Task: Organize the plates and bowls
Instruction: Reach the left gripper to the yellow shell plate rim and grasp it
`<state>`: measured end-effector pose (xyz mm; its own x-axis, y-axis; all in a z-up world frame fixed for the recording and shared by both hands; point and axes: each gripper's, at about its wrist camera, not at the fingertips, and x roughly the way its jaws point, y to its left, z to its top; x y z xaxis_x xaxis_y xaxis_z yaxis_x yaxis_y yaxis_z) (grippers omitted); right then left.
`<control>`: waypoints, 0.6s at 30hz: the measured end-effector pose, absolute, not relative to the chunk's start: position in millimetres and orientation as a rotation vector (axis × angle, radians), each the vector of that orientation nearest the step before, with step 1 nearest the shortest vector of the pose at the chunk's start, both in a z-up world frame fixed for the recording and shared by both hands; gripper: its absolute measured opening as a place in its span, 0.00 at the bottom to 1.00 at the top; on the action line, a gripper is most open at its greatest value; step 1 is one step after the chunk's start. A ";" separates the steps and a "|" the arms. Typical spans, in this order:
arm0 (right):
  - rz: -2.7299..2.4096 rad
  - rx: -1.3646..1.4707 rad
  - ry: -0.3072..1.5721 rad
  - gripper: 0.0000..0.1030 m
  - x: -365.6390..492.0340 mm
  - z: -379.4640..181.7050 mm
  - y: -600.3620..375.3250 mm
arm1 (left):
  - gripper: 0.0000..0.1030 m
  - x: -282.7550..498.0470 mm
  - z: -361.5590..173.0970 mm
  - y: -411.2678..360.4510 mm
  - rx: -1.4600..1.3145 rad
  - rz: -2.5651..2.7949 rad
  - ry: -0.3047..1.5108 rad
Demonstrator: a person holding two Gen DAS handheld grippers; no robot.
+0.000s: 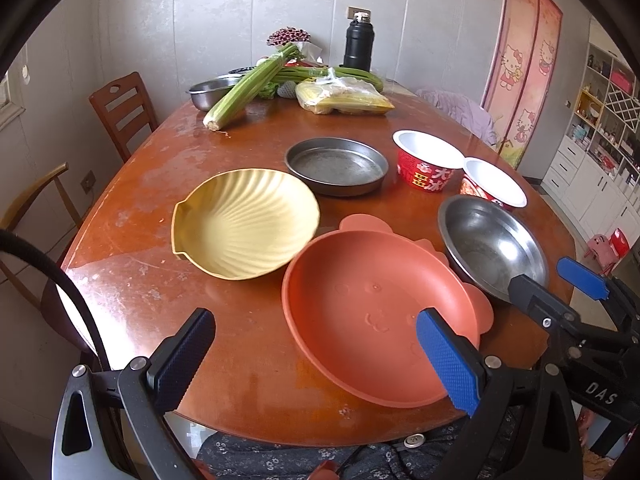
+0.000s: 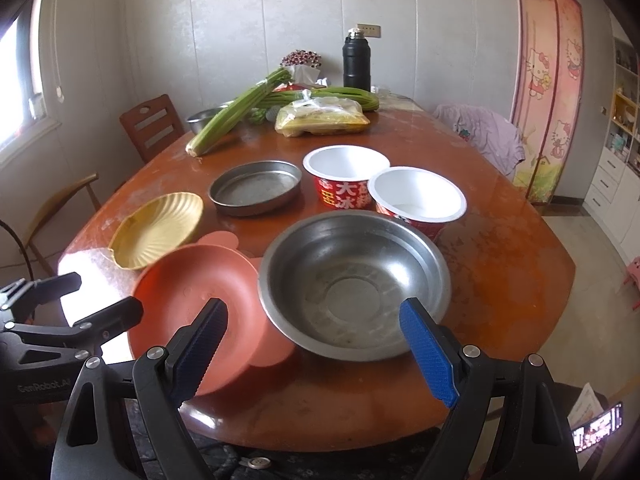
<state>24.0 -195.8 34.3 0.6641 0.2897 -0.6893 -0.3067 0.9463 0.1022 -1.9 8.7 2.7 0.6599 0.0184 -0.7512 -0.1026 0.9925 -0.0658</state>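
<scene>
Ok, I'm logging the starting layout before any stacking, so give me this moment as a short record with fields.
surface: brown wooden table
plates: orange bear-face plate nearest; yellow shell-shaped plate to its left; flat metal pan behind
bowls: steel bowl beside the orange plate; two empty red instant-noodle bowls behind it
stacking: none, all dishes lie singly
far end: celery, black thermos, bagged food
left gripper: open, holding nothing
right gripper: open, holding nothing
</scene>
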 end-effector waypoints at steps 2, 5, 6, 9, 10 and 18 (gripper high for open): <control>0.357 -0.020 0.771 0.86 25.0 37.5 -192.4 | 0.98 -3.0 3.8 14.7 -0.109 0.077 0.840; 0.388 -0.026 0.769 0.86 28.9 42.8 -184.4 | 0.98 -3.1 4.4 26.4 -0.123 0.101 0.829; 0.397 -0.025 0.775 0.86 30.9 44.2 -181.3 | 0.98 -2.4 4.3 30.7 -0.132 0.111 0.841; 0.436 -0.025 0.766 0.86 36.6 50.8 -169.5 | 0.98 -2.2 6.0 46.9 -0.127 0.152 0.828; 0.446 -0.031 0.765 0.86 39.2 52.4 -164.5 | 0.98 -1.1 5.8 53.5 -0.136 0.166 0.840; 0.580 -0.061 0.806 0.86 80.4 57.6 -105.2 | 0.98 15.5 -0.5 106.0 -0.203 0.256 0.858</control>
